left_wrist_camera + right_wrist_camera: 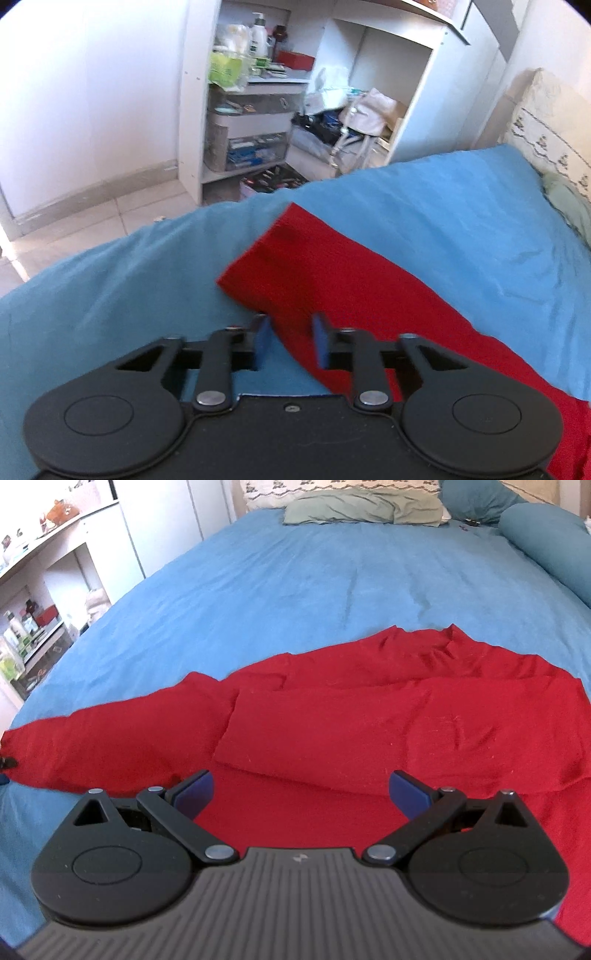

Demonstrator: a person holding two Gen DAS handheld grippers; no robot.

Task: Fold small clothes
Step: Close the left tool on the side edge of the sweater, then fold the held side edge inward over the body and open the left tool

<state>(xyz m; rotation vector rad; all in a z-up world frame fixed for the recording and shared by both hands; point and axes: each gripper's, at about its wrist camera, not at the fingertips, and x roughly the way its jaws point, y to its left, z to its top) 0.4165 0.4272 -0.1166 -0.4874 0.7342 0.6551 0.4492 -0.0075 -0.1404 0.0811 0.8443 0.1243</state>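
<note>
A red garment [332, 723] lies spread on the blue bed sheet [295, 583], its body partly folded over itself and one long sleeve [295, 258] stretched out to the left. My left gripper [291, 336] is open, its blue pads straddling the near edge of that sleeve, just above the sheet. My right gripper [301, 792] is wide open and empty, hovering over the near part of the garment's body.
A white shelf unit [258, 92] packed with bottles, boxes and bags stands beyond the bed's edge, with tiled floor [92, 229] below. Pillows [362, 509] and a blue bolster [546, 535] lie at the head of the bed.
</note>
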